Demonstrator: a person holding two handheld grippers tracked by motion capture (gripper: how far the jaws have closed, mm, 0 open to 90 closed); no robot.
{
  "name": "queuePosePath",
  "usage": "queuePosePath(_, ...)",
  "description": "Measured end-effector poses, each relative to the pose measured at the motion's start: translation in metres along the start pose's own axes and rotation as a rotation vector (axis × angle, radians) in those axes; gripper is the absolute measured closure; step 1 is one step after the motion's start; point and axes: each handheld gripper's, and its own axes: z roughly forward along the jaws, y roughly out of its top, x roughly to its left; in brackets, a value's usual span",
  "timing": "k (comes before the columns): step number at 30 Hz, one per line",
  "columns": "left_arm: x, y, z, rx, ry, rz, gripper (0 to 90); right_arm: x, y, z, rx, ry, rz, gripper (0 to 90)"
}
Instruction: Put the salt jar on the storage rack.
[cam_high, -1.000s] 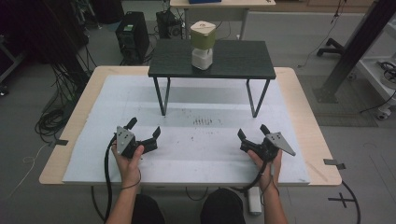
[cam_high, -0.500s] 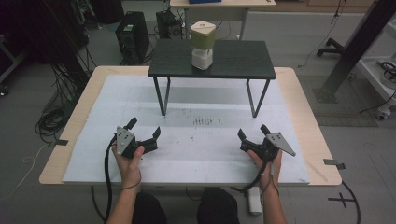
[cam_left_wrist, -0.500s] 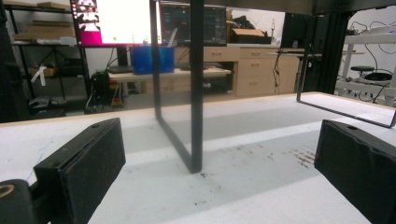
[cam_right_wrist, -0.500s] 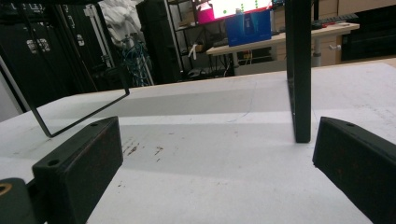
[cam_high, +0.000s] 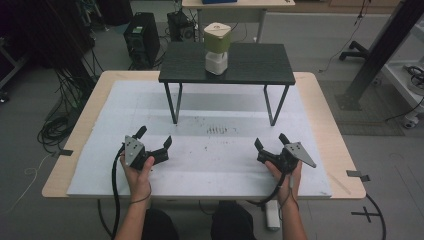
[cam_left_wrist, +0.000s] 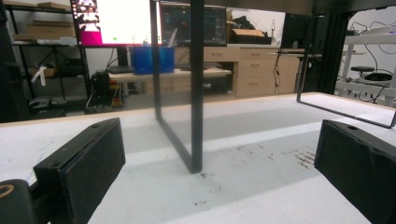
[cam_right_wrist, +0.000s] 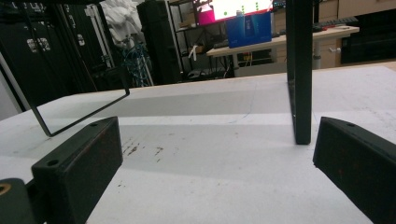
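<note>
The desk (cam_high: 320, 100) carries a dark raised stand (cam_high: 250, 62), and a tall, narrow green-and-white container (cam_high: 217, 48) sits on top, well apart from both grippers. The left gripper (cam_high: 154, 146) and right gripper (cam_high: 271, 146) rest low with fingers spread wide, empty. A one-sided grab would likely topple the container off the stand.

The left gripper (cam_high: 154, 141) is showing black, blocky jaws, each with a small screw hole near its tip, and a grey three-cornered plate on top. A black cable is trailing from it along the bare forearm. The right gripper (cam_high: 270, 143) is looking the same: black jaws, grey plate, black cable. The person is wearing dark trousers.
</note>
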Motion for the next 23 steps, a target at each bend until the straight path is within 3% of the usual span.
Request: queuePosePath(23, 0.0001, 0.0000, 0.0000, -0.001, 0.000, -0.001, 2.2, 0.0005, -0.0001, 0.0000, -0.002, -0.006, -0.004, 1.3)
